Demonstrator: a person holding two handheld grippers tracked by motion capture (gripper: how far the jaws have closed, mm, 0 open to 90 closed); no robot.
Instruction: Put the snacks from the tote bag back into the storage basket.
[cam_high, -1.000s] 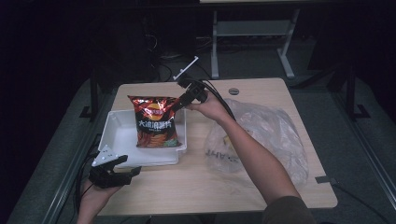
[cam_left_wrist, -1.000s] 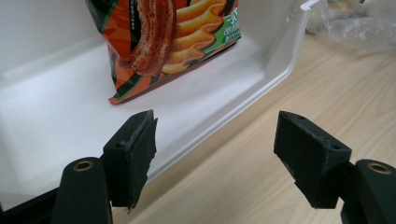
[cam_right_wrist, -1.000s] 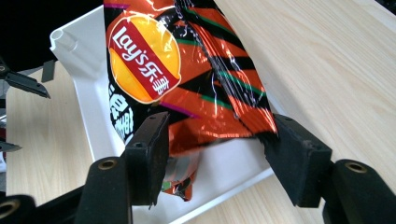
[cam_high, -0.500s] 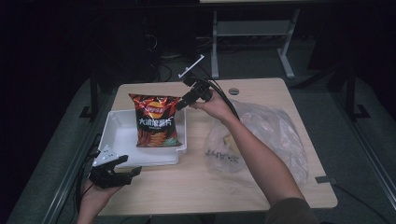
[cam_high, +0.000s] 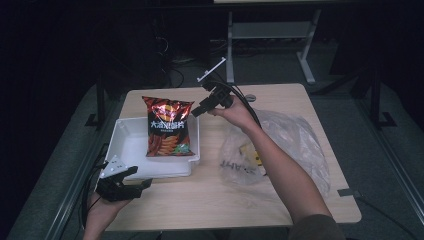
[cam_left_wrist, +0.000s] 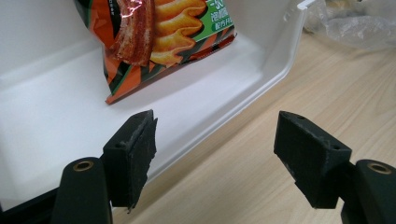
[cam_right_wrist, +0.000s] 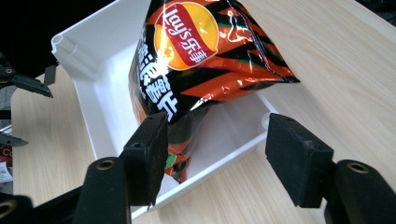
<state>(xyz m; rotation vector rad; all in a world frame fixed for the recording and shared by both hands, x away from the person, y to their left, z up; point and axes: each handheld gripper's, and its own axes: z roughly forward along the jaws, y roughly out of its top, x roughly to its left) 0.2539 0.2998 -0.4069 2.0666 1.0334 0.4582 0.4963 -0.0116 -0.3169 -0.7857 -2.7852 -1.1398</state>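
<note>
High view shows my right tongs gaping empty beside the chip bag lying in the white tray, left tongs wide and idle, so next I'd withdraw for another item.

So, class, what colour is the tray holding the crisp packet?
White tray; clearest in the high view.

One chip bag, lying in one white tray, just ahead of the right gripper's fingers. One clear plastic bag on one wooden table. Two grippers total, the left gripper with fingers at the tray's near rim.
</note>
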